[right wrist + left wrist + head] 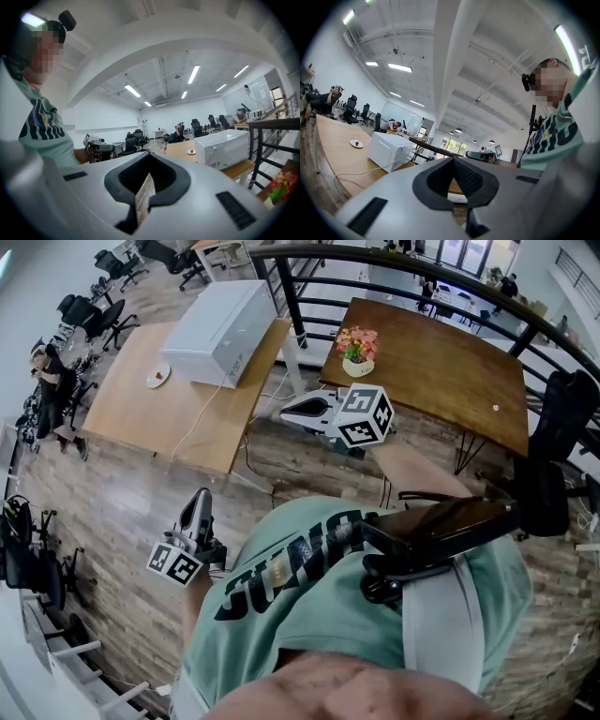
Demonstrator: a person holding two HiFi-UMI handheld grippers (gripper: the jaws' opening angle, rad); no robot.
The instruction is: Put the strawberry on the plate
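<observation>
Person in a teal T-shirt (281, 634) is standing on the wood-plank floor (122, 512), holding 2 grippers w/ nothing in either. Left gripper (200, 495) is hanging low at the person's left side, pointing roughly level. Its jaws are pressing together, empty. Right gripper (286, 409) is reaching out farther ahead, approx. between the 2 tables, w/ its marker cube (366, 415) showing behind the jaws. Those jaws are meeting at the tips w/ only a thin slit below, nothing between them.

Strawberry (161, 377) is already lying on the small white plate (152, 382). The plate is resting on the light wooden table (131, 418), just left of the white microwave (220, 329) & well apart from both grippers. A white cable (200, 413) is running from the microwave across the tabletop toward the near edge.

To the right, a dark wooden table (441, 362) is carrying a pot of pink & orange flowers (358, 351) near its left edge. A black railing (300, 251) is curving round behind it. Far left, black office chairs (94, 315) are standing about & another person (47, 381) is sitting among them.
</observation>
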